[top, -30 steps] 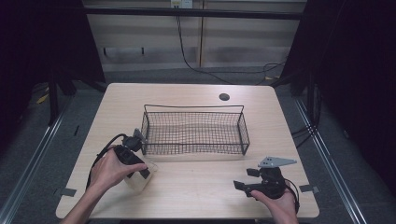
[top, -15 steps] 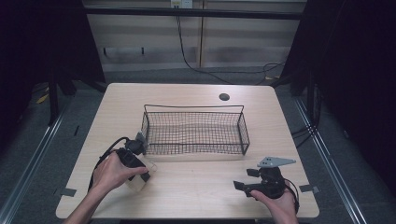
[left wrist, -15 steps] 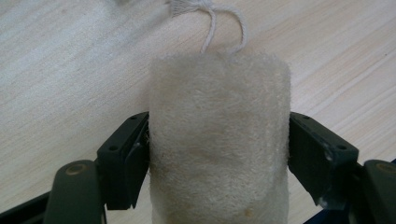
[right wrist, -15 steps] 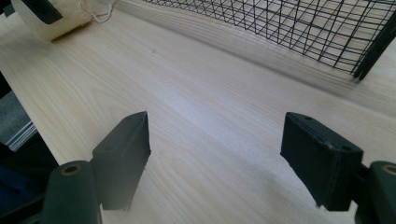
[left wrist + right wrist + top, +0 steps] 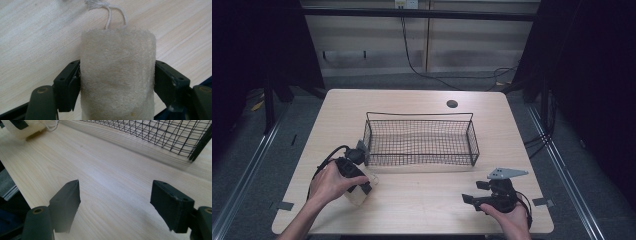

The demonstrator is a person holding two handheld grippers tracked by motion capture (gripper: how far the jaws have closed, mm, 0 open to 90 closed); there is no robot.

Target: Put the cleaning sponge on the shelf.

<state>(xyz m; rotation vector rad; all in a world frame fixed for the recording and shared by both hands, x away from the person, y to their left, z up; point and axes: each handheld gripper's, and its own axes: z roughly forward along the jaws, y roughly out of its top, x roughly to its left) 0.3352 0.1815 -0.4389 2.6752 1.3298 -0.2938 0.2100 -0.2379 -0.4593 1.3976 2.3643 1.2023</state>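
Note:
A pale, fibrous loofah sponge (image 5: 117,75) with a white string loop lies on the wooden table near its front left. My left gripper (image 5: 117,72) has just been closing its jaws, and both pads now press on the sponge's sides. In the high view the left gripper (image 5: 361,189) sits under the person's hand, with the sponge (image 5: 356,196) beneath it. My right gripper (image 5: 473,192) rests low at the front right, open with nothing between its jaws (image 5: 116,195). The right gripper view shows the sponge (image 5: 25,131) far off at the top left.
A black wire basket (image 5: 422,145) stands in the middle of the table, just behind the left hand, and I see its mesh wall (image 5: 155,132) close ahead of the right gripper. A dark round hole (image 5: 452,104) sits near the table's back edge. Cables trail across the floor behind.

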